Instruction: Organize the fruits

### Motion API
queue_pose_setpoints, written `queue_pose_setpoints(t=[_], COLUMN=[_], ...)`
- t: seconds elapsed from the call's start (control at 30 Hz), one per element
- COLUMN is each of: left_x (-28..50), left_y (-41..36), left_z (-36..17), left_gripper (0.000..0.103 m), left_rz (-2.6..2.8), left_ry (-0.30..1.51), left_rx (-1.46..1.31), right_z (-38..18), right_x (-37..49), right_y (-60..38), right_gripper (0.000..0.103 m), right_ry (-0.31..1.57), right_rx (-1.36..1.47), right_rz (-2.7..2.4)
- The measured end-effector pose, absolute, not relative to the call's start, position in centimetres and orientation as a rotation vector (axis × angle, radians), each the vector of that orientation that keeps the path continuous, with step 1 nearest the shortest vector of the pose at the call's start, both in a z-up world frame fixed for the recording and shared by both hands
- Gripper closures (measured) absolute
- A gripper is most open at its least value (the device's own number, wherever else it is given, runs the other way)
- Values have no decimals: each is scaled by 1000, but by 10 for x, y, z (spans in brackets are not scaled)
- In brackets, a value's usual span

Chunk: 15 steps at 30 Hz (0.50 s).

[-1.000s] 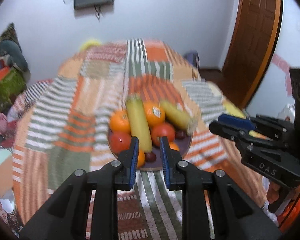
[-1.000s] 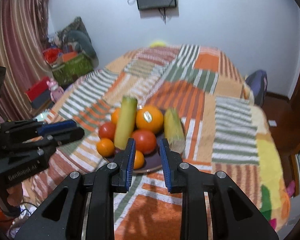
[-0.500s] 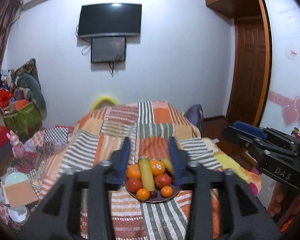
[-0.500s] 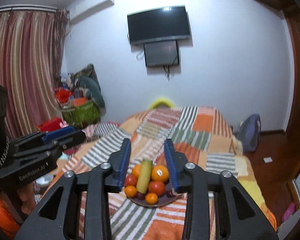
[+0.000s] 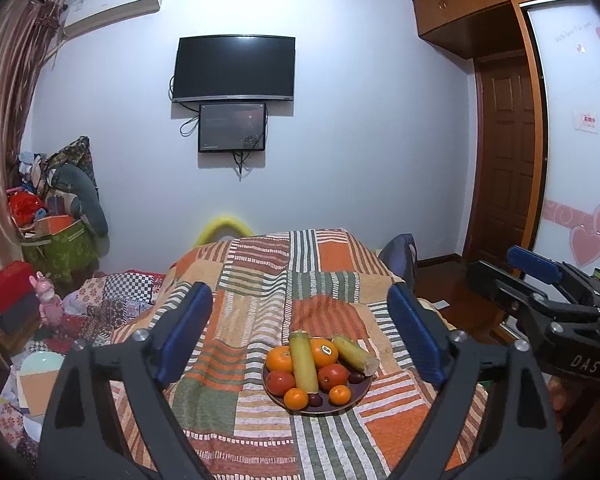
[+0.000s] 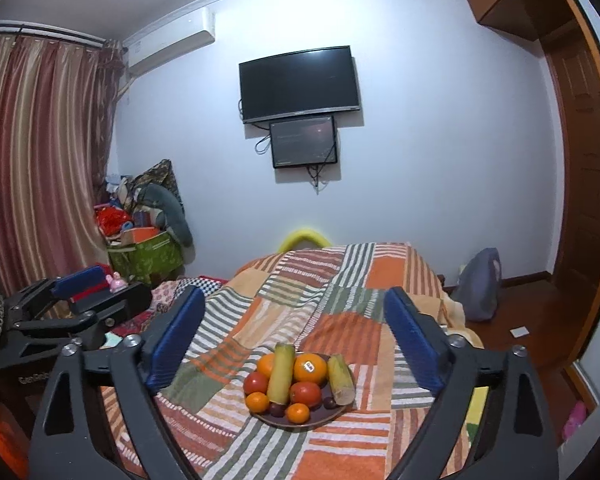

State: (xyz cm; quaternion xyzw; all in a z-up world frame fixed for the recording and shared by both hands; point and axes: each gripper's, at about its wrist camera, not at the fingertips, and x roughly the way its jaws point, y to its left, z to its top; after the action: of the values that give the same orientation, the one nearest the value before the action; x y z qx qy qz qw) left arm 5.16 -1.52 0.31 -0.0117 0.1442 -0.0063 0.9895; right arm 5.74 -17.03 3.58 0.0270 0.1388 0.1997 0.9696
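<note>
A dark round plate [image 5: 361,394] sits on the near part of a bed under a striped patchwork blanket [image 5: 260,280]. It is piled with oranges [image 5: 324,352], red fruits [image 5: 280,382], two long yellow-green pieces [image 5: 304,364] and small dark fruits. The right wrist view shows the same plate [image 6: 332,412] and an orange [image 6: 310,368]. My left gripper [image 5: 300,292] hangs above and short of the plate, its jaws opening wide with nothing between them. My right gripper [image 6: 295,296] does the same beside it, also empty. Neither touches the fruit.
Two dark screens [image 5: 234,68] hang on the far wall. Bags and boxes [image 5: 56,232] are heaped at the left by a curtain [image 6: 40,160]. A wooden door [image 5: 508,160] and a grey bag [image 6: 480,284] on the floor are at the right.
Both grippers have risen, pulled back from the plate and tipped up toward the wall. Their jaws went from shut to wide open. The fruit has not moved.
</note>
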Motion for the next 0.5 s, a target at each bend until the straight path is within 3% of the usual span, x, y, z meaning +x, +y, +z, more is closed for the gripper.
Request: queue_pose_setpoints(t=[0.13,0.5], left_x=[51,47], left_y=[-16,-16], left_z=[2,2], left_gripper=[7,3], left_rz=[-7,-2], left_ry=[284,282], left_rx=[-24,-27], right_z=[35,35], right_x=[52,47], right_y=[-170,-172], right_gripper=[0,0], right_ry=[264,260], right_rx=[44,27], right_rz=[375,359])
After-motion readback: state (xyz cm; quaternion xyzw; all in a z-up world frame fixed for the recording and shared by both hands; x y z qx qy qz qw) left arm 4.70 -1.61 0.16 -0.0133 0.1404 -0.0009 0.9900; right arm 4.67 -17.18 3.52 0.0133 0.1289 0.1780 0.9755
